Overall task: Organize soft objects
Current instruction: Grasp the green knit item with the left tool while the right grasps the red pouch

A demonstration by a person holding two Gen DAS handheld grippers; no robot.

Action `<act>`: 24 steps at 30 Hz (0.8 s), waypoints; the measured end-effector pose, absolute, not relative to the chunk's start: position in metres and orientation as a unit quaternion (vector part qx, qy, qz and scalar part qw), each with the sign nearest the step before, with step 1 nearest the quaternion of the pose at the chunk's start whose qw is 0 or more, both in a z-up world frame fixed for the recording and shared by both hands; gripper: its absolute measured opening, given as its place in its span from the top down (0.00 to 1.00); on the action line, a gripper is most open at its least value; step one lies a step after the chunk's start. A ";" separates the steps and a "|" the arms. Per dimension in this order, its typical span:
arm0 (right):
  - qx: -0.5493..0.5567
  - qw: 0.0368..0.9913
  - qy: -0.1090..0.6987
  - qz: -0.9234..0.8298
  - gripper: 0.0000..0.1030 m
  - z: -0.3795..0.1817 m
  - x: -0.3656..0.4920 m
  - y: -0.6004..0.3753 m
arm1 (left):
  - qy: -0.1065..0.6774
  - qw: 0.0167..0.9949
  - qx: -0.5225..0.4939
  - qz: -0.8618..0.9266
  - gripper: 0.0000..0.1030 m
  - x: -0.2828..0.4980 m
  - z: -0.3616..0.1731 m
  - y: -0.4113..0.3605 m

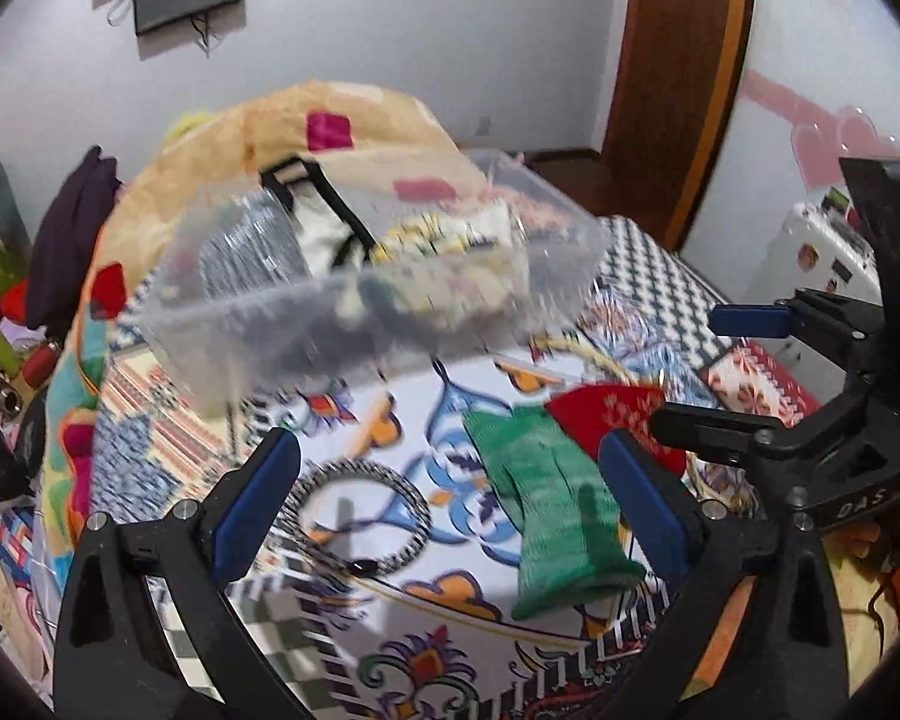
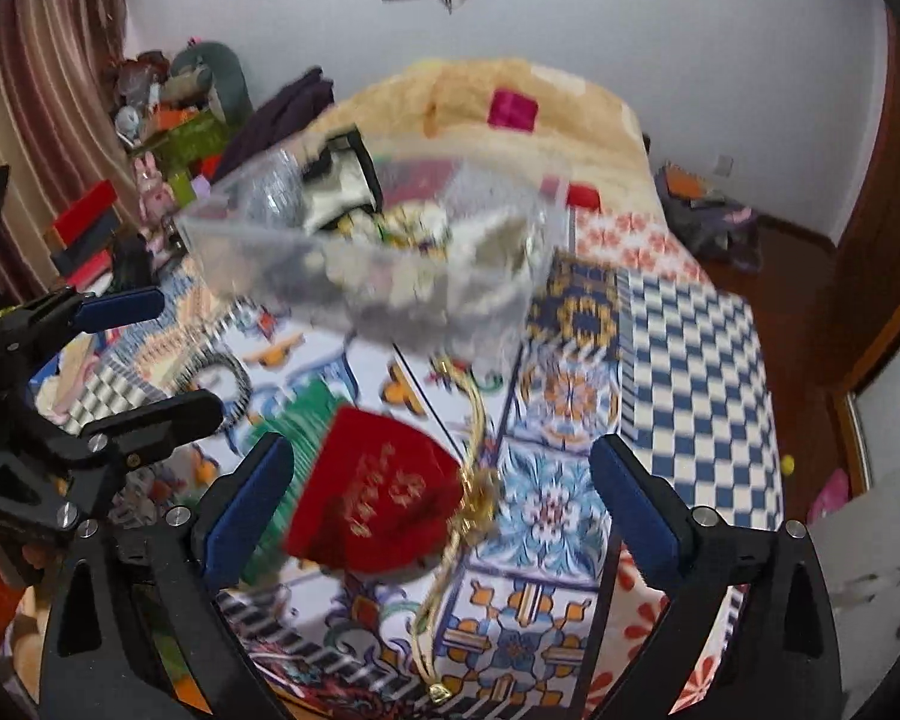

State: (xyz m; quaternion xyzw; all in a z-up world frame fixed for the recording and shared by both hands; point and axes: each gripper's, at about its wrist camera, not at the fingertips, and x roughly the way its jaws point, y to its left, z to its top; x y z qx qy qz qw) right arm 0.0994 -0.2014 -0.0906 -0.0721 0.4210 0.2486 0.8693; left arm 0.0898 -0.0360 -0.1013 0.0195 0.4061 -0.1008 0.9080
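A clear plastic bin (image 1: 354,300) holding several soft items stands on the patterned bedspread; it also shows in the right wrist view (image 2: 378,264). A green knitted piece (image 1: 546,510) lies in front of it, beside a red velvet pouch (image 1: 618,414). In the right wrist view the red pouch (image 2: 378,504) with a gold cord (image 2: 474,468) lies over the green piece (image 2: 306,414). My left gripper (image 1: 450,498) is open above the bed, its right finger beside the green piece. My right gripper (image 2: 444,504) is open, with the red pouch between its fingers below. Each gripper shows in the other's view.
A yellow blanket (image 1: 330,114) is heaped behind the bin. A black-and-white hoop (image 1: 366,516) lies on the bedspread (image 2: 690,348). Cluttered shelves and boxes (image 2: 168,138) stand at the left, a wooden door (image 1: 678,60) at the right, a white appliance (image 1: 822,252) beyond.
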 end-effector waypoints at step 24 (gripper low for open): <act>-0.036 0.838 0.469 0.278 0.67 -0.123 0.105 -0.215 | 0.459 0.869 -0.014 -0.184 0.77 0.102 -0.144 -0.059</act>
